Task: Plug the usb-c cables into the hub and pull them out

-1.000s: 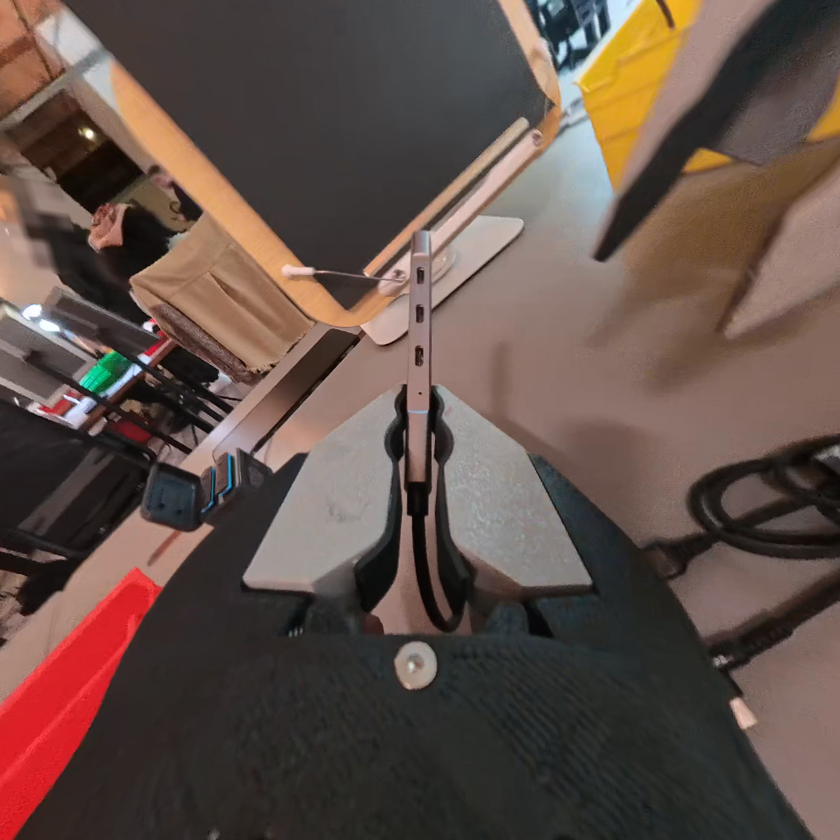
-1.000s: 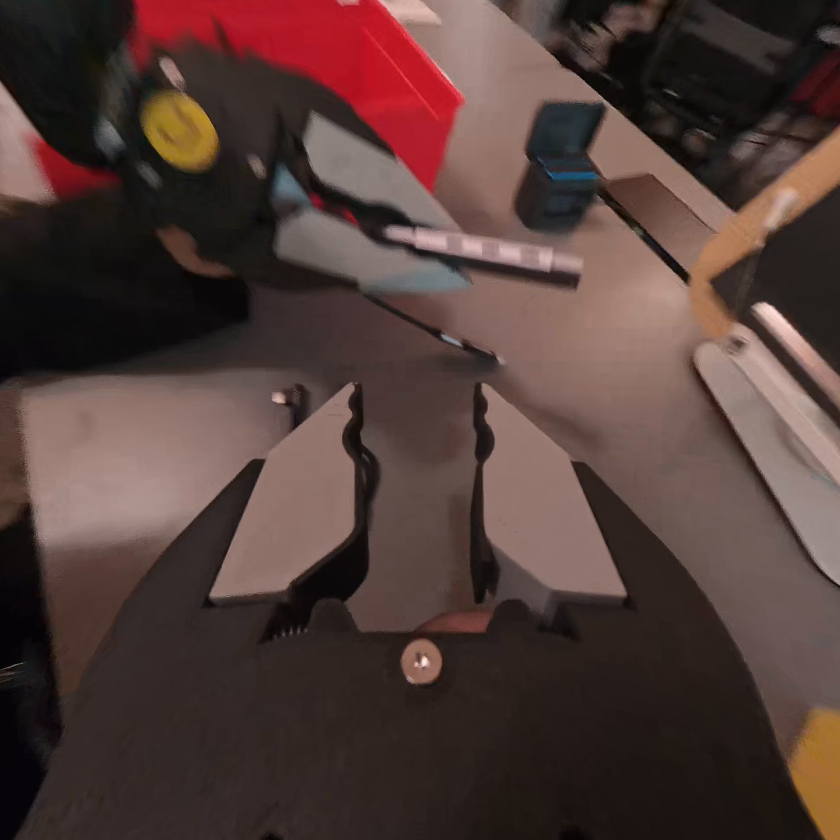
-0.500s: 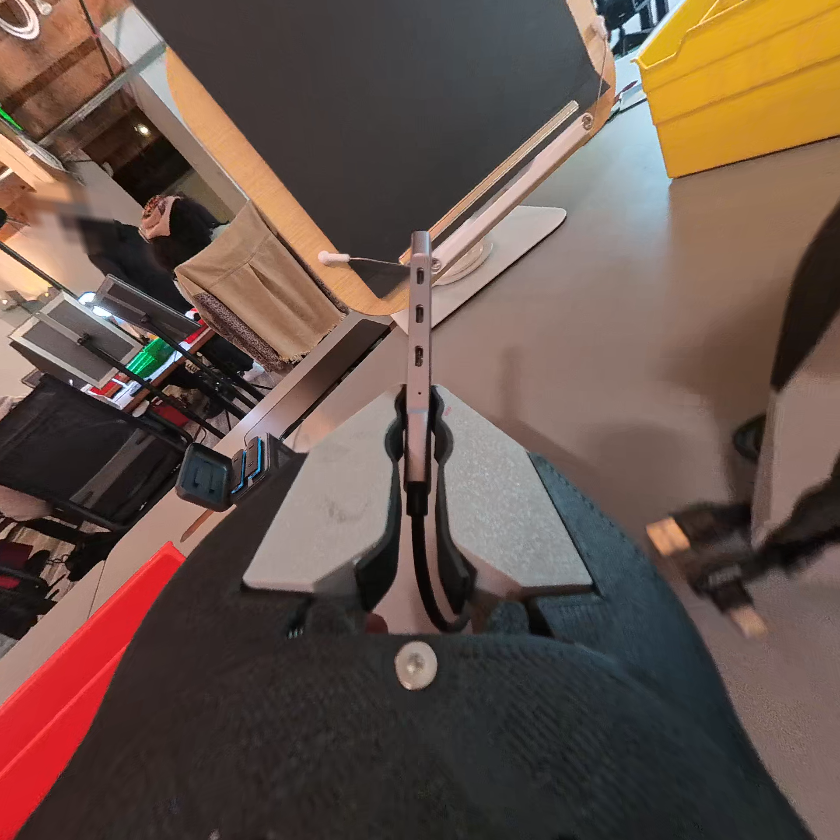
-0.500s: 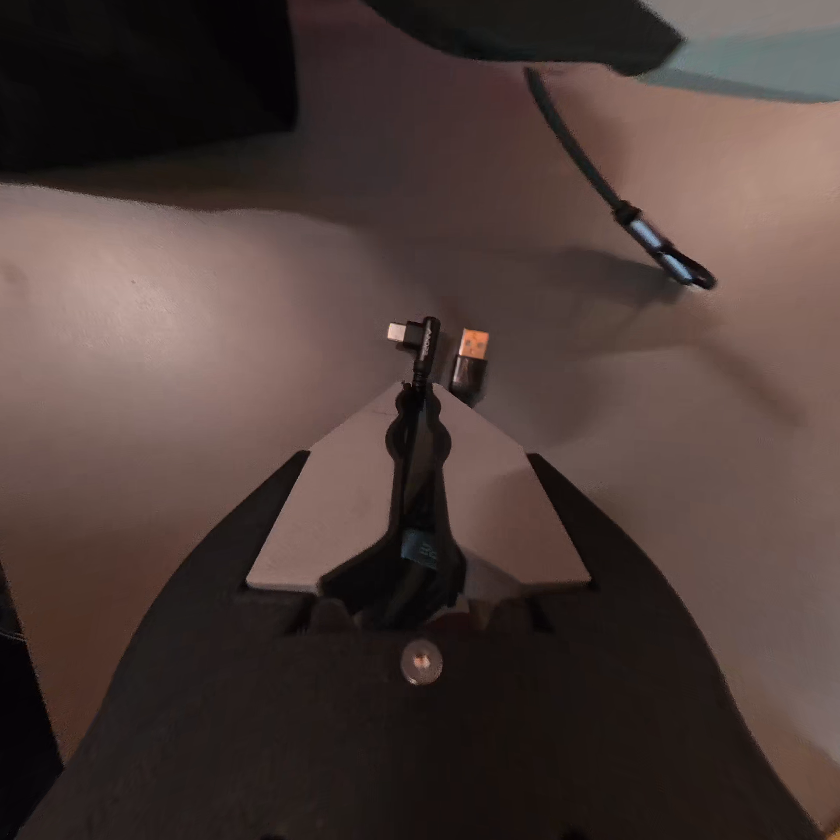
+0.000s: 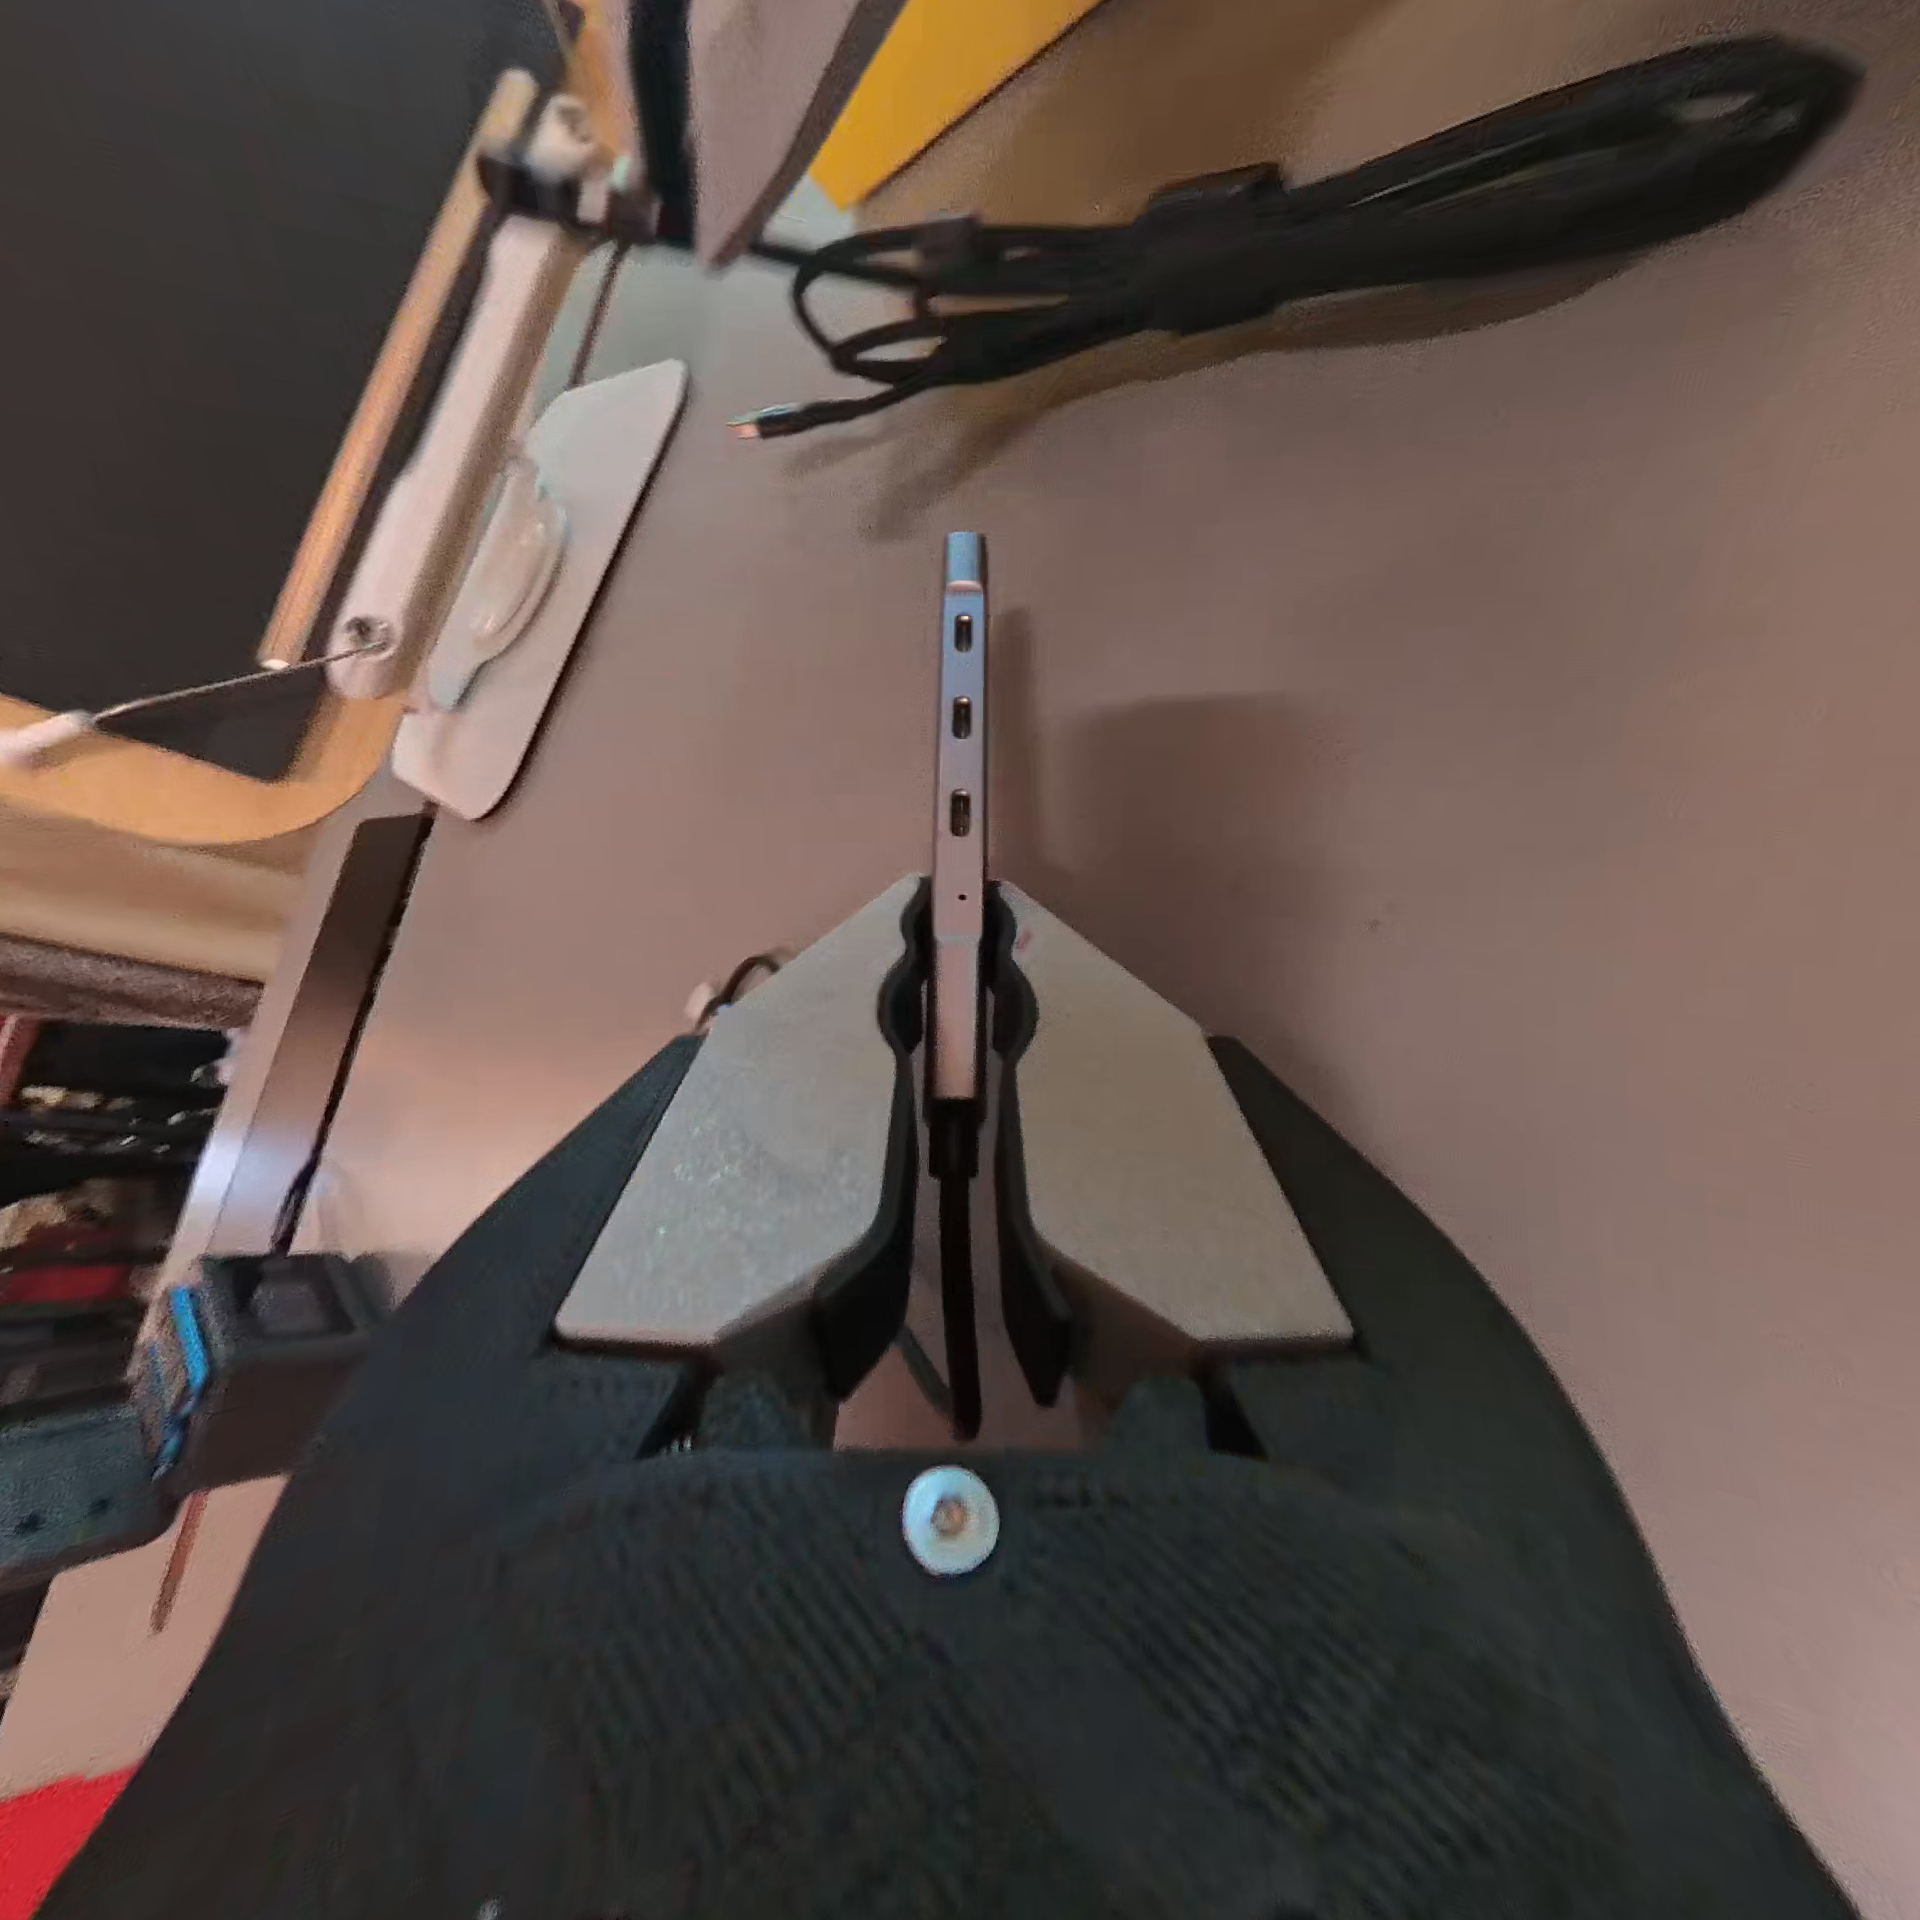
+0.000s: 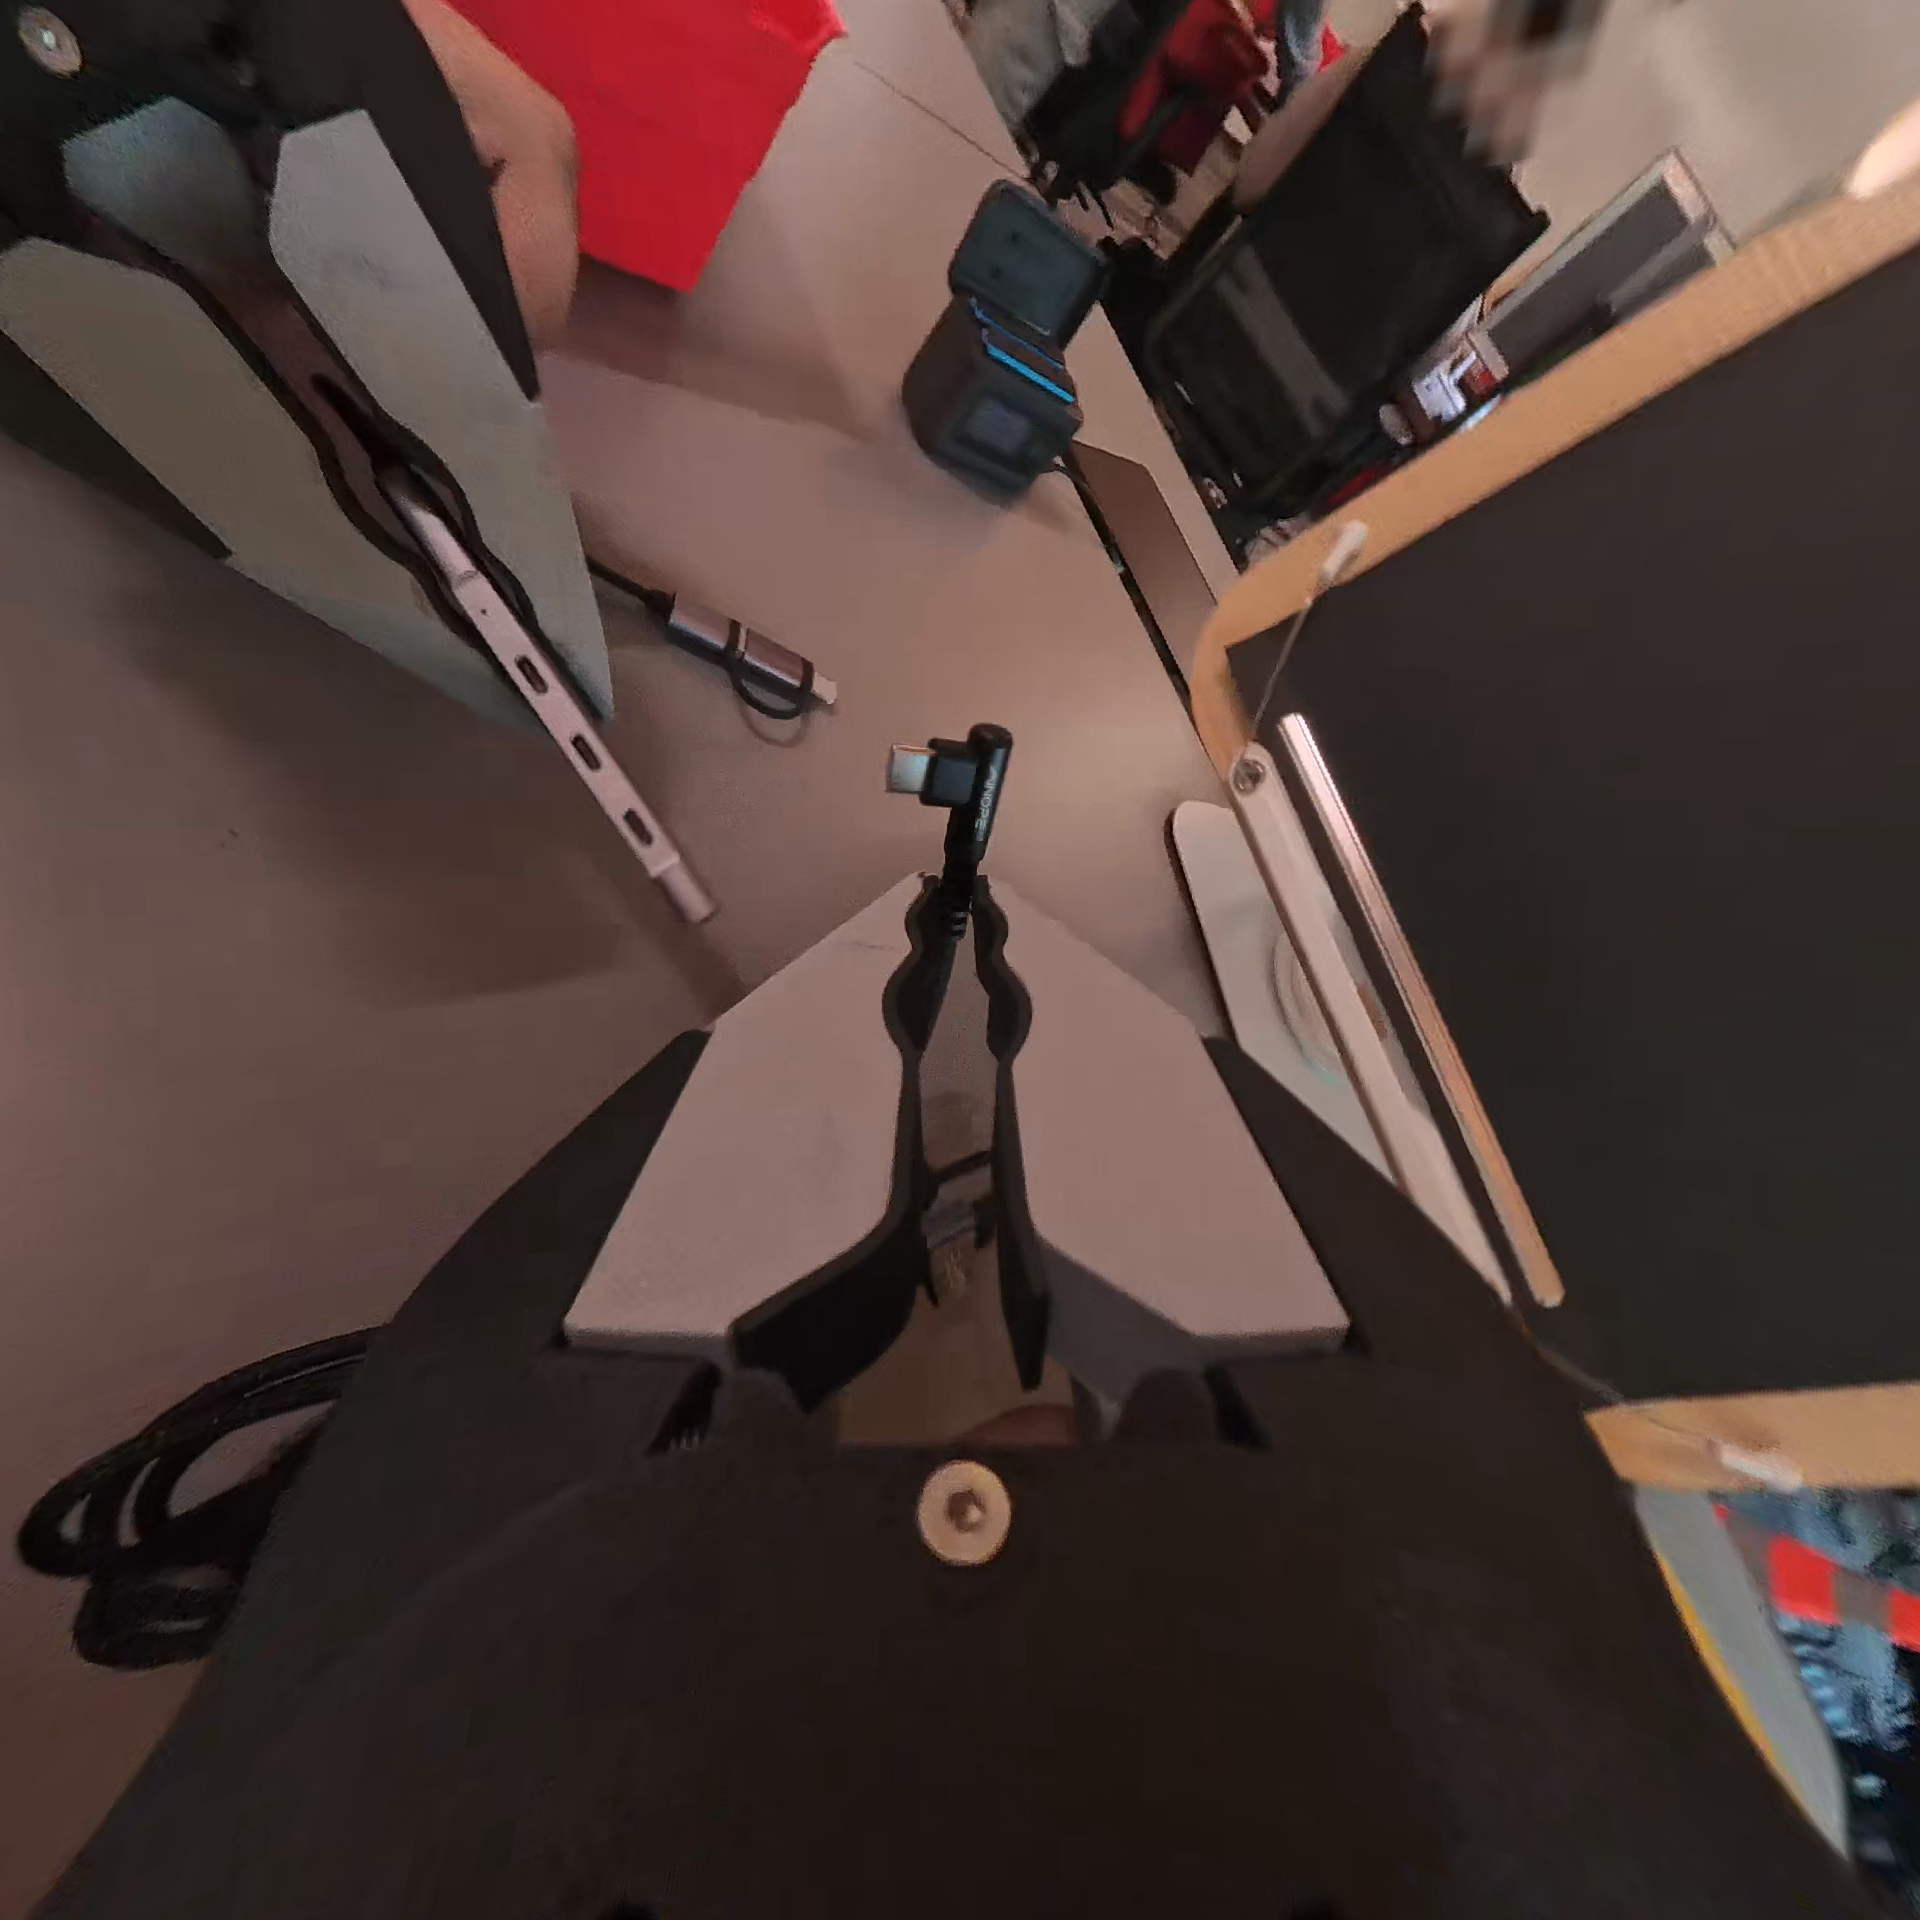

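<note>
My left gripper [image 5: 958, 914] is shut on a slim silver hub [image 5: 961, 727], held edge-up with three empty ports facing the camera. The hub also shows in the right wrist view [image 6: 613, 790], sticking out of the left gripper [image 6: 582, 675] at upper left. My right gripper [image 6: 948, 888] is shut on a black right-angle usb-c cable [image 6: 961, 784]; its metal plug points left toward the hub, a short gap away. The hub's own tail plug [image 6: 743, 655] lies on the table.
A bundle of black cables [image 5: 1299, 270] lies on the brown table [image 5: 1455, 831], also at lower left in the right wrist view [image 6: 156, 1496]. A monitor on a silver stand [image 6: 1351, 987] stands at right. A small dark box [image 6: 1003, 353], a red bin [image 6: 665, 125] and a yellow bin [image 5: 935, 94] stand farther off. The tips of one gripper are about 11 cm away from the tips of the other.
My right gripper closed on the right-angle cable on the table, lifted it and brought it up beside the hub. My left gripper tilted down toward the table, still holding the hub.
</note>
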